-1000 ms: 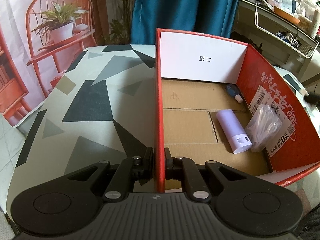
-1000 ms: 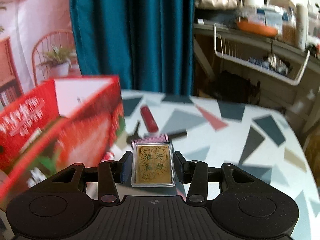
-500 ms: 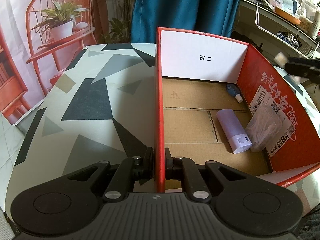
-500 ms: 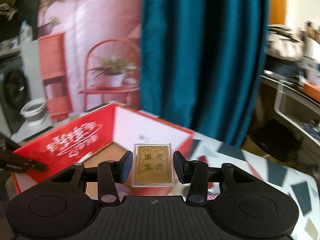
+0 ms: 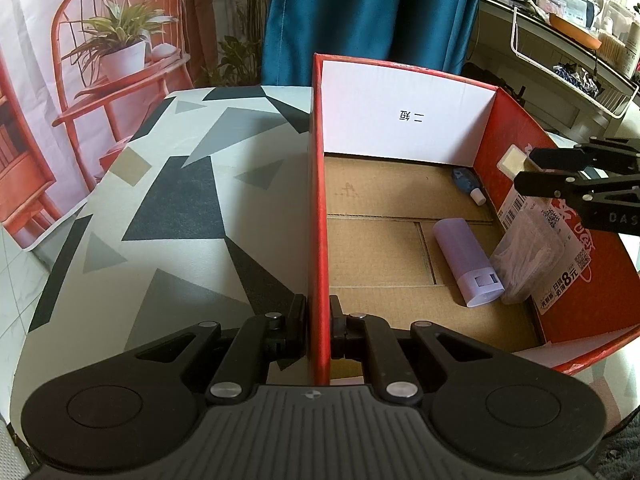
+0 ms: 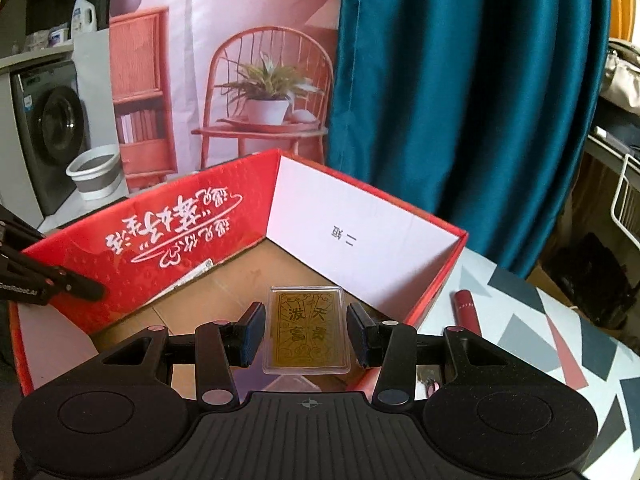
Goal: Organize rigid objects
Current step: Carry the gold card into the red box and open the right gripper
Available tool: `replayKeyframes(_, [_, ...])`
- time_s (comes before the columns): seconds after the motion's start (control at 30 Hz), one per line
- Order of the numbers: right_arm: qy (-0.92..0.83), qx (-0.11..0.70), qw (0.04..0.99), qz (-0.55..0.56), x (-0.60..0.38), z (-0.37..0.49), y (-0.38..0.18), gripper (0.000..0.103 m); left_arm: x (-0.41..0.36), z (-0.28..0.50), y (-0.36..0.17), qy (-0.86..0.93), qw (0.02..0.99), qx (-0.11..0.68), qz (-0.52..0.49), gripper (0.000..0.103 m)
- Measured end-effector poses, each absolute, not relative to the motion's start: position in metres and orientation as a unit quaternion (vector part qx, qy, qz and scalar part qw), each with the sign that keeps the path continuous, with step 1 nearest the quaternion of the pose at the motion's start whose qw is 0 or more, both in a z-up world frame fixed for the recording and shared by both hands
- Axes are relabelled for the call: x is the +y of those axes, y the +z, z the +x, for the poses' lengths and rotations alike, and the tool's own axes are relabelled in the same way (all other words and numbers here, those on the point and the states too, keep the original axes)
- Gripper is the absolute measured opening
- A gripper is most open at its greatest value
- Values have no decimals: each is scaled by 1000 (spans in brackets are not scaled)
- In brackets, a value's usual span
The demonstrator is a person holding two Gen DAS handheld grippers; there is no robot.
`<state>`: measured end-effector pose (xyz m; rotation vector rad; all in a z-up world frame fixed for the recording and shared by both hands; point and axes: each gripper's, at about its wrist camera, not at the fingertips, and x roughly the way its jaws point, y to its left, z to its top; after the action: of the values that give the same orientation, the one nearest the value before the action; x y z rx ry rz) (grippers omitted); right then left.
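A red cardboard box point(image 5: 318, 184) with a brown floor stands on the patterned table. My left gripper point(image 5: 318, 322) is shut on the box's left wall. My right gripper point(image 6: 306, 330) hangs over the box, jaws open, with small gaps on each side of a clear case holding a gold card point(image 6: 306, 330). The right gripper point(image 5: 520, 170) also shows in the left wrist view, above the box's right wall. Inside the box lie a lilac cylinder point(image 5: 468, 264), a clear bag of white sticks point(image 5: 524, 260) and a small blue-and-white bottle point(image 5: 468, 184).
A dark red tube point(image 6: 466, 312) lies on the table point(image 6: 560, 340) just outside the box's right wall. The box point(image 6: 120, 248) fills the right half of the table point(image 5: 160, 208). A blue curtain point(image 6: 460, 100) and cluttered shelves stand behind.
My right gripper swung left from the table to over the box, then opened its jaws; the gold card case now sits loose between them. The left gripper kept hold of the box wall.
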<state>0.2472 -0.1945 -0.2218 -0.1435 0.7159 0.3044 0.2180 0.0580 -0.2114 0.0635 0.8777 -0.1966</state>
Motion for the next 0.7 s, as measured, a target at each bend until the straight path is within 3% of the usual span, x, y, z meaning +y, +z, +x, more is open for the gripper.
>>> replayKeyframes(0.13, [146, 351, 922, -69, -194, 247, -225, 42, 58, 218, -212, -94, 900, 424, 30, 11])
replayKeyframes(0.27, [139, 341, 927, -64, -195, 244, -222, 57, 58, 218, -212, -95, 900, 424, 31, 11])
replayKeyframes(0.4, [124, 329, 935, -43, -200, 240, -215, 65, 58, 218, -212, -95, 900, 424, 30, 11])
replayKeyframes(0.47, [108, 311, 944, -37, -203, 233, -208, 84, 58, 218, -212, -95, 901, 423, 29, 11])
replayKeyframes(0.5, [103, 297, 949, -31, -205, 228, -204, 86, 58, 218, -212, -95, 901, 423, 29, 11])
replayKeyframes(0.7, [32, 245, 969, 7, -241, 204, -192, 88, 57, 219, -212, -95, 901, 423, 30, 11])
